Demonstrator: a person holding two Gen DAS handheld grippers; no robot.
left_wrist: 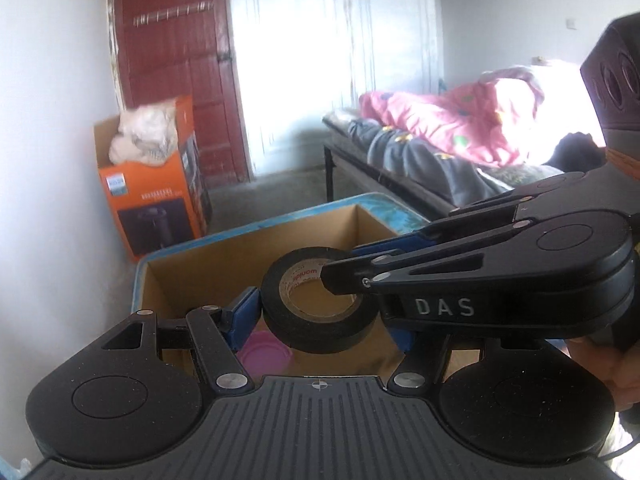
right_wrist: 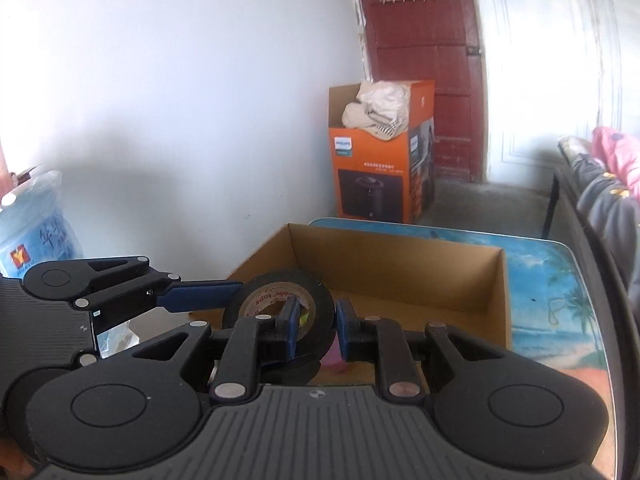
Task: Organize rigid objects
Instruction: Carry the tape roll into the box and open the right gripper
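Tape roll (left_wrist: pixel 320 306), black, is hanging above the open cardboard box (right_wrist: pixel 400 264) on the table. My right gripper (right_wrist: pixel 316 328) is pinching its wall, one finger through the core. My left gripper (left_wrist: pixel 320 316) sits spread around the roll, one pad touching its side. There's something pink (left_wrist: pixel 264 354) already in the box. Looks like mid-handoff or drop-off: next I'd lower it in and let go without tipping it.

Tape roll (left_wrist: pixel 320 312) above open cardboard box (right_wrist: pixel 400 256), between both grippers; box on table (right_wrist: pixel 560 288); lid (left_wrist: pixel 264 354) inside box; appliance carton (right_wrist: pixel 380 152) behind, by door (right_wrist: pixel 424 60).
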